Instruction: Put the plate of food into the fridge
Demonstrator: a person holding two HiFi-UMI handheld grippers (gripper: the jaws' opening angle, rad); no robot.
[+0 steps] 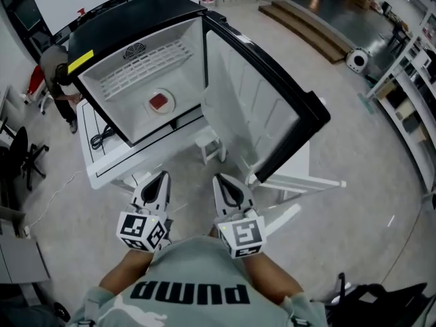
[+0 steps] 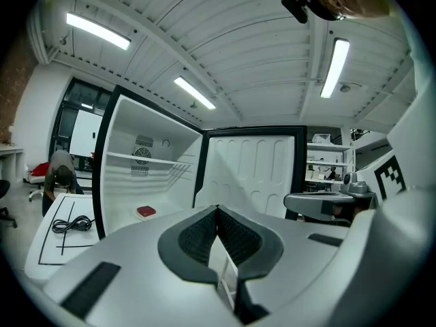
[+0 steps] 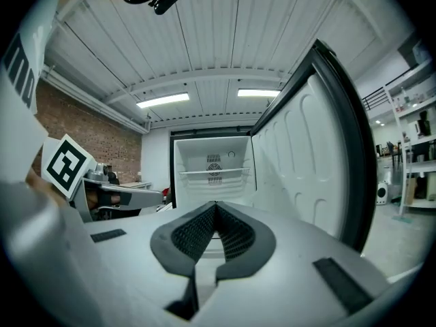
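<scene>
Beside fridge [image 3: 214,148], brickwork [image 3: 88,142]: right gripper view

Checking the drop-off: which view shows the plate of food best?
Head view: the plate lies whole on the fridge floor. Left gripper view shows the plate small, side-on; right gripper view does not show it.
</scene>
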